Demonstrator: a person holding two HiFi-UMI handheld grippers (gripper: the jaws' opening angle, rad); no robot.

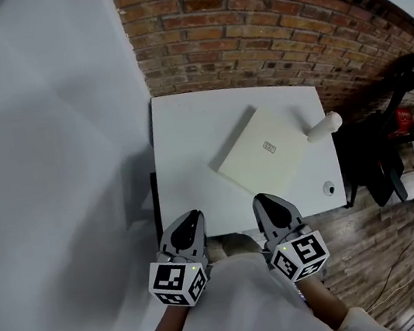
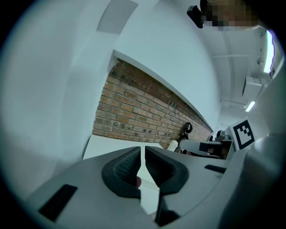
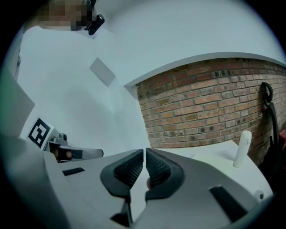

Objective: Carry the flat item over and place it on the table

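The flat item is a cream square box (image 1: 269, 150) lying turned at an angle on the white table (image 1: 187, 140), right of the middle. My left gripper (image 1: 193, 216) and right gripper (image 1: 263, 200) hover side by side at the table's near edge, short of the box. Both are shut with nothing between the pads. The left gripper view shows its jaws (image 2: 144, 152) closed together over the tabletop (image 2: 107, 145). The right gripper's jaws (image 3: 145, 156) also meet, and they hide the box in that view.
A white cylinder (image 1: 324, 126) stands at the table's right edge beside the box, and a small round object (image 1: 329, 188) lies near the right front corner. A brick wall (image 1: 247, 28) backs the table. A white wall runs along the left, and a black chair (image 1: 381, 147) stands to the right.
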